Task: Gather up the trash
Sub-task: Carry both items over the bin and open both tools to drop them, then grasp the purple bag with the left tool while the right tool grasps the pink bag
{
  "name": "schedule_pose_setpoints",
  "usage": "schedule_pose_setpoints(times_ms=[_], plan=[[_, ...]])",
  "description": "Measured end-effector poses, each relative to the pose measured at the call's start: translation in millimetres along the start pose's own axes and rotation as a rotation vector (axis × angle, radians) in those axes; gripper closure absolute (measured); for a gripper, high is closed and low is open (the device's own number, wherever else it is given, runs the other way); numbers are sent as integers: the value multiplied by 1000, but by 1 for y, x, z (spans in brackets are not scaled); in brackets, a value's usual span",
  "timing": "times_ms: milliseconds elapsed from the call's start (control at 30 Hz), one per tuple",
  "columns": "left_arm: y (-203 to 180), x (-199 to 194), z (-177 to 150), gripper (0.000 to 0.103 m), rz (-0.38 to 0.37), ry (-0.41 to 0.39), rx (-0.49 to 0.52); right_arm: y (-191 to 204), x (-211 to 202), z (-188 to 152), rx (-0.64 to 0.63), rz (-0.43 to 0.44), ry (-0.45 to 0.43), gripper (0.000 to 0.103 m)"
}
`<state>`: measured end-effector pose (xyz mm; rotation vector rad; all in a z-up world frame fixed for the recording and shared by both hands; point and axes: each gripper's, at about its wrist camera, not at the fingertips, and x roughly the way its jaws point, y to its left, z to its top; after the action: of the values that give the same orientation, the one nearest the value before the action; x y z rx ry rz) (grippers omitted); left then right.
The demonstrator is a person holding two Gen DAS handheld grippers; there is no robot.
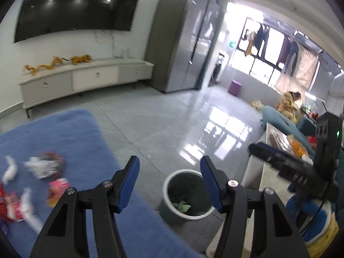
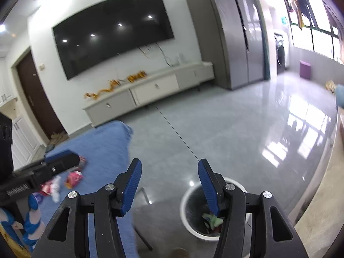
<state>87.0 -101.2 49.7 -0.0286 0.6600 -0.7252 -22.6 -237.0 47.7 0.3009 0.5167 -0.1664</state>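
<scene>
Spread fingers (image 2: 204, 185) — upright bin (image 2: 187, 202) below

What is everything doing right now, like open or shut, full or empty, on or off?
Left gripper: open, holding nothing.
Right gripper: open, holding nothing.
Trash bin: upright, no lid, some trash at the bottom.
Wrappers: lying scattered on the blue rug, not picked up yet.
TV: off, dark screen.
Cabinet drawers: shut.
Fridge: doors shut.
</scene>
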Motion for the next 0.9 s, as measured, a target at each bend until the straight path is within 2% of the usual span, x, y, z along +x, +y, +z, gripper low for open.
schedule_pose_setpoints(times_ms=[100,233,400,500,667,833,900], plan=[[36,-47,-10,46,53,-50,-24,37,-20,9,-43,32,-39,47],[93,-108,-32,46,153,-110,-77,82,-42,17,-90,89,-74,46],[161,-162,-66,46,270,-147,-171,122,-53,20,-128,148,-85,41],[198,-187,-88,46,351,-149,-214,138,-46,20,-147,177,-73,38],[246,-201,-121,46,476,-115,-281,162,-10,11,-165,217,-14,36],[282,-185,-155,46,524,-46,-346,184,42,-10,-188,248,96,35],[284,-174,-161,46,529,-25,-360,196,64,-20,-200,263,146,32]])
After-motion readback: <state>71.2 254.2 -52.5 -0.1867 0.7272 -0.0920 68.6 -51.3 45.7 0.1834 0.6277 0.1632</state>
